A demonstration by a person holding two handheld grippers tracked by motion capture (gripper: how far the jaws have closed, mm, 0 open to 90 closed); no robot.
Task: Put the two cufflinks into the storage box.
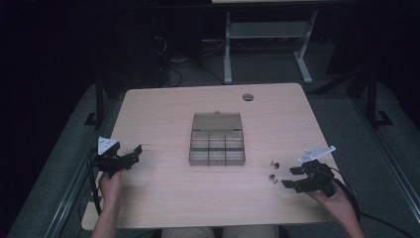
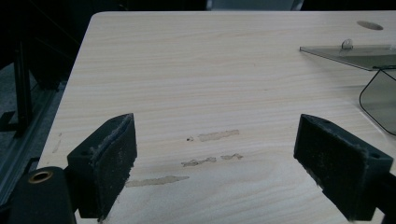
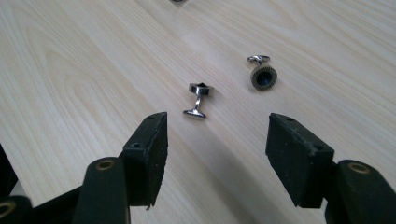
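Right hand-held gripper (image 3: 215, 140) hovers wide open and empty; the small silver metal cufflink (image 3: 198, 100) lies just ahead on the pale wooden surface (image 3: 70, 70), right of the smoky compartment box (image 1: 217, 139) (long axis pointing away).

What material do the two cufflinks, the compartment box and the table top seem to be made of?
Both cufflinks look like polished metal: the near cufflink shows bright silver highlights, and the far cufflink has a ridged, duller rim around a dark face, perhaps stone or enamel. The compartment box seems smoky translucent plastic, since the dividers show through. The table top looks like light wood-grain laminate, matte.
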